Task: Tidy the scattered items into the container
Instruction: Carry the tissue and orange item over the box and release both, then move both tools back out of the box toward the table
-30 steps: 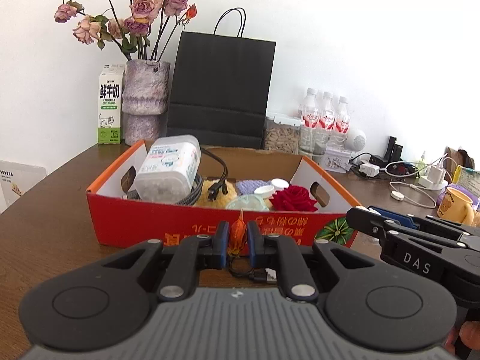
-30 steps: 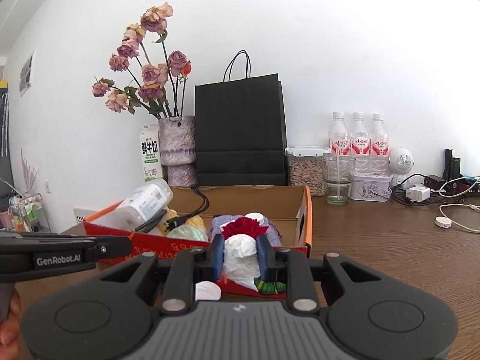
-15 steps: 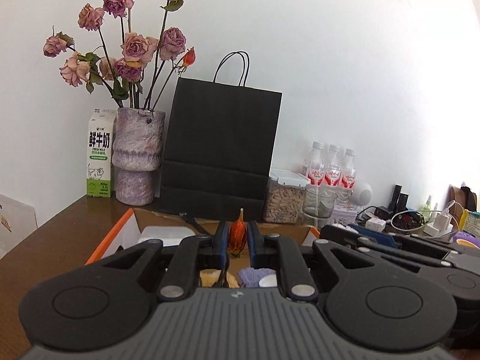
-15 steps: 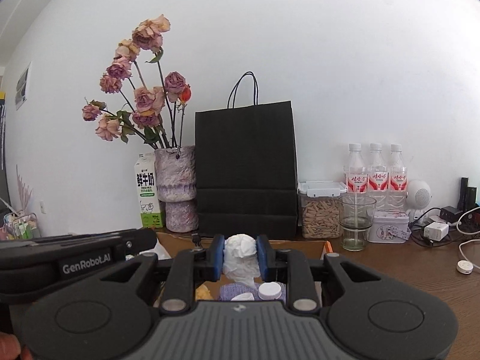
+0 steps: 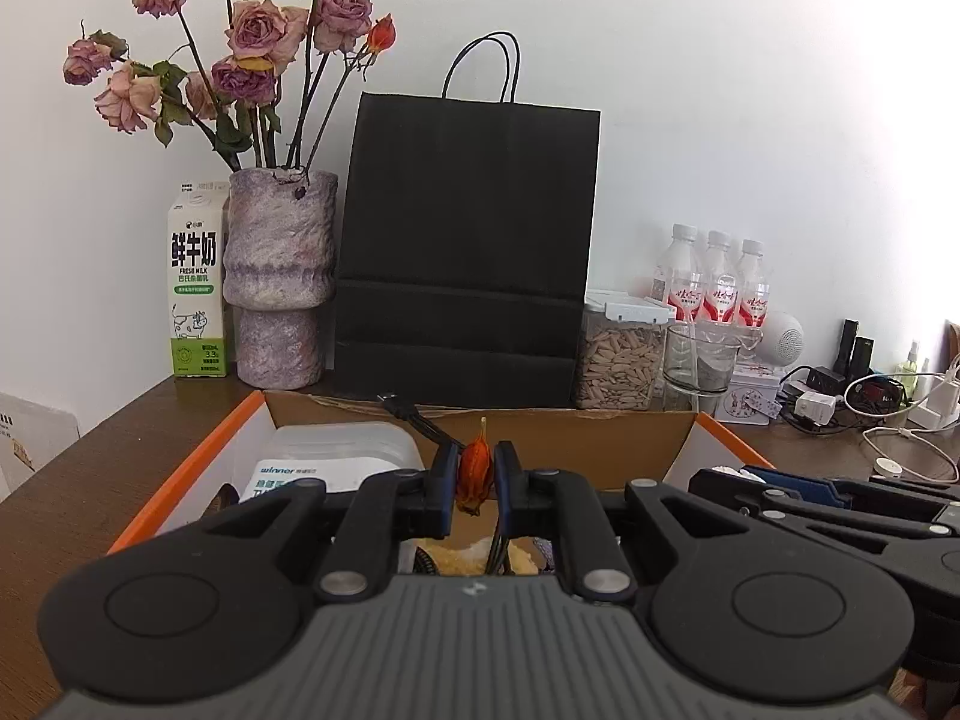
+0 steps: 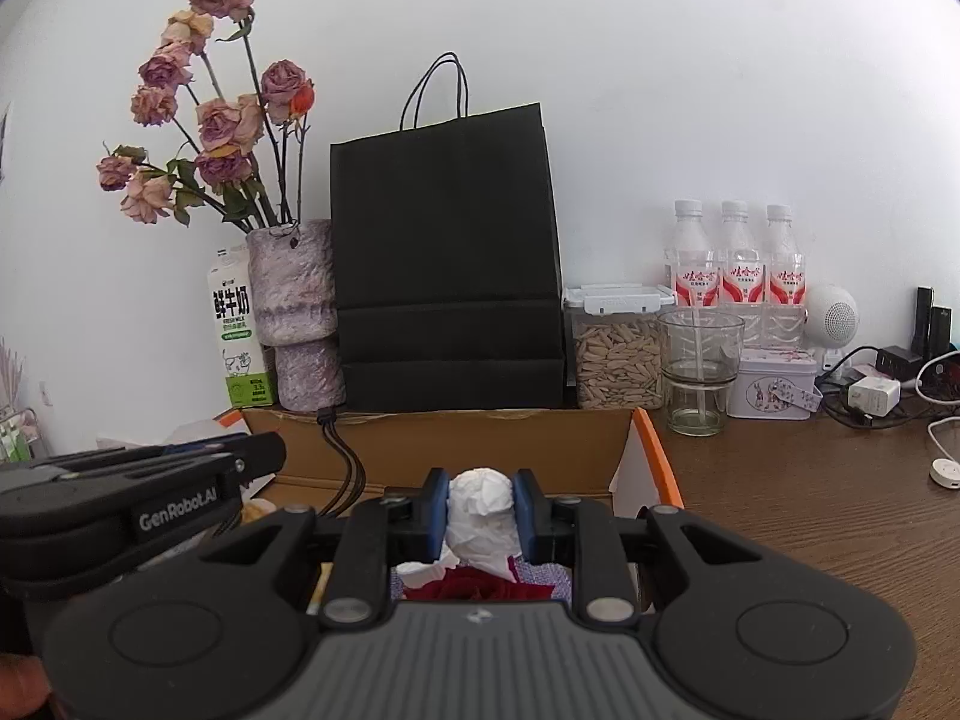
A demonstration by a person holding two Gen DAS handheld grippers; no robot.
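Left gripper [image 5: 475, 474] is clamped on a small dried orange flower bud [image 5: 474, 469], held above the open orange-rimmed cardboard box [image 5: 180, 480], presumably for release inside. Right gripper [image 6: 480, 507] pinches a crumpled white tissue wad [image 6: 482, 510] over the same box. Gripper bodies hide most box contents and the tabletop [image 6: 810, 504] in front of the box.

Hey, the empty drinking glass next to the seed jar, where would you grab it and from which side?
Grip the drinking glass around its wide upper cup, coming from the front. It stands upright and narrows to a stepped base, so the upper wall gives straighter contact. The seed jar sits close on one side and a tin on the other, leaving the front open.
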